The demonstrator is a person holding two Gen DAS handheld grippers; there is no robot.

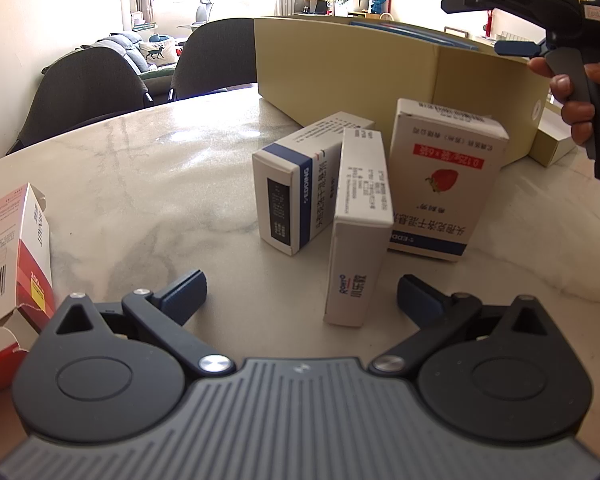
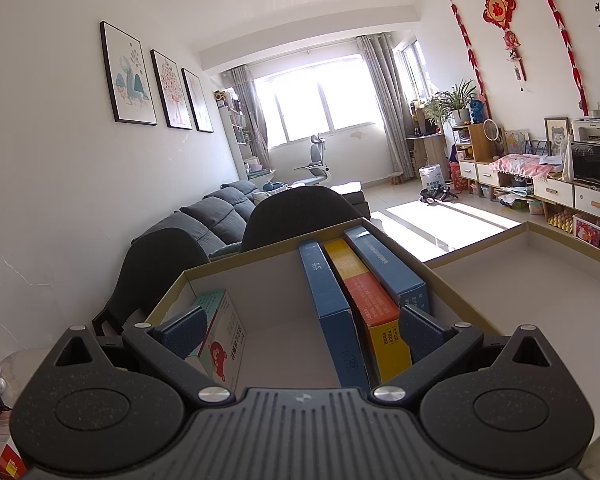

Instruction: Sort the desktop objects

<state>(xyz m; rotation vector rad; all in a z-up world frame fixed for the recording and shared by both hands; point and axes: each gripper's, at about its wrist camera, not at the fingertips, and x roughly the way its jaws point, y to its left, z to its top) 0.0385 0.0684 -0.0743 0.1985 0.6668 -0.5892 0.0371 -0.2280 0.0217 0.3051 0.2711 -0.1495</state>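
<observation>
Ahead, three white medicine boxes (image 1: 356, 200) stand clustered; both grippers' fingers (image 1: 184, 294) are apart, empty.

It was a home living room. A grey sofa (image 2: 216, 216) stood along the wall under three framed prints (image 2: 156, 88), red festive hangings (image 2: 500, 12) decorated the opposite wall, and a potted plant (image 2: 456, 100), a microwave (image 2: 594, 166) and a printer (image 2: 596, 130) sat on low storage cabinets (image 2: 556, 194) near the curtained window (image 2: 320, 104).
</observation>
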